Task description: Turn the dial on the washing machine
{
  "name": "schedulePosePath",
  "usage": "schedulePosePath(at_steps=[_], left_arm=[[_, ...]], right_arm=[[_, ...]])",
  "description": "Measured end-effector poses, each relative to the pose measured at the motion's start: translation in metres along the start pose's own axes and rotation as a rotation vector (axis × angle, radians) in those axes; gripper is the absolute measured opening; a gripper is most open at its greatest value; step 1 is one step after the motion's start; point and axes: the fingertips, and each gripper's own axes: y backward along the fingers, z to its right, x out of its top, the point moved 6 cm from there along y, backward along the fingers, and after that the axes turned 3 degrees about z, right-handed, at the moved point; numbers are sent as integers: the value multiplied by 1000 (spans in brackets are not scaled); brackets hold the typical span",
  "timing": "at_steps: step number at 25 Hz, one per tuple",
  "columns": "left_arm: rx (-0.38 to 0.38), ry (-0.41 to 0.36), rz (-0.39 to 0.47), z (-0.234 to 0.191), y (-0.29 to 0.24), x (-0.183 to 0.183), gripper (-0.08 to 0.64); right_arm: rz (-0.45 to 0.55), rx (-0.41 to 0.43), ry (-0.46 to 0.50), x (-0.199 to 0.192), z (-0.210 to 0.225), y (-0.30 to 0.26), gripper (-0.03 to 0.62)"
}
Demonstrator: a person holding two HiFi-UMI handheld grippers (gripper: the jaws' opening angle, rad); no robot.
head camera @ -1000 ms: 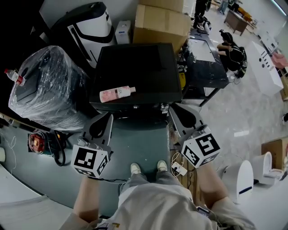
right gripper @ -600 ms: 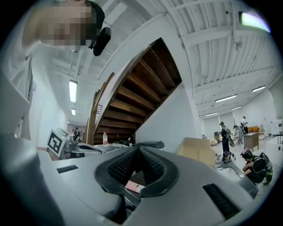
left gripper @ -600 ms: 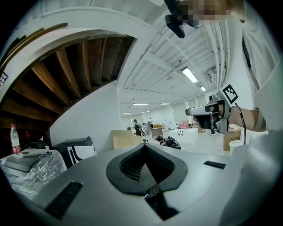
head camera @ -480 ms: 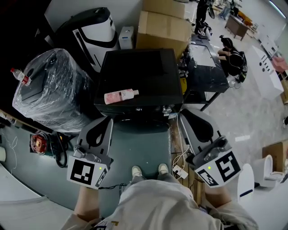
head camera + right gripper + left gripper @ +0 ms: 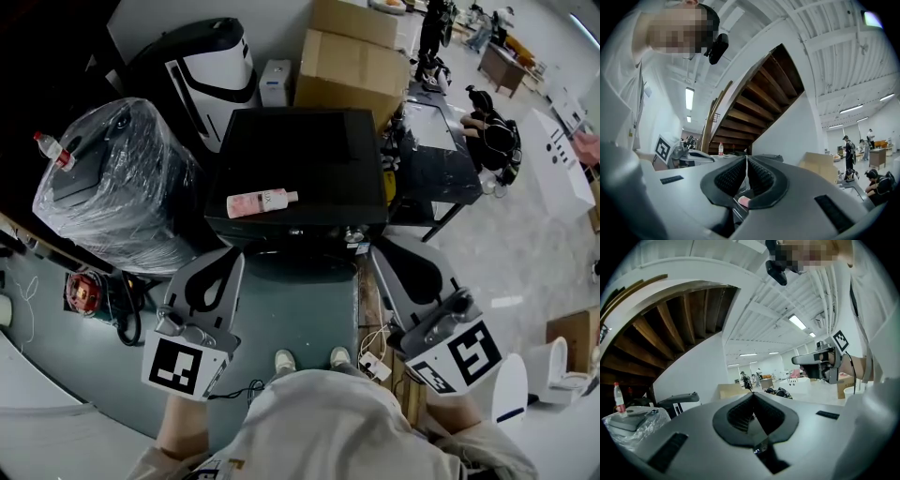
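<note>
Cluttered workshop floor, washing machine point(image 5: 300, 155) straight ahead. Dial point(image 5: 352, 235) on its near front edge, just beyond the right hand-held gripper point(image 5: 378, 247), farther from the left hand-held gripper point(image 5: 234, 252). Both clenched, empty.

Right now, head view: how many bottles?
2: a pink bottle lies on the black machine; a red-capped bottle sits on the wrapped bundle at far left. Others may be hidden in the clutter.
</note>
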Motion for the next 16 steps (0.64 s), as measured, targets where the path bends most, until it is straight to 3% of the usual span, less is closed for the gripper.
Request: schedulePosePath(at_steps=[16], left_arm=[[34,-9,21,-8,-11,9,18]], right_arm=[[-26,-4,3,-6,23,-6,38]])
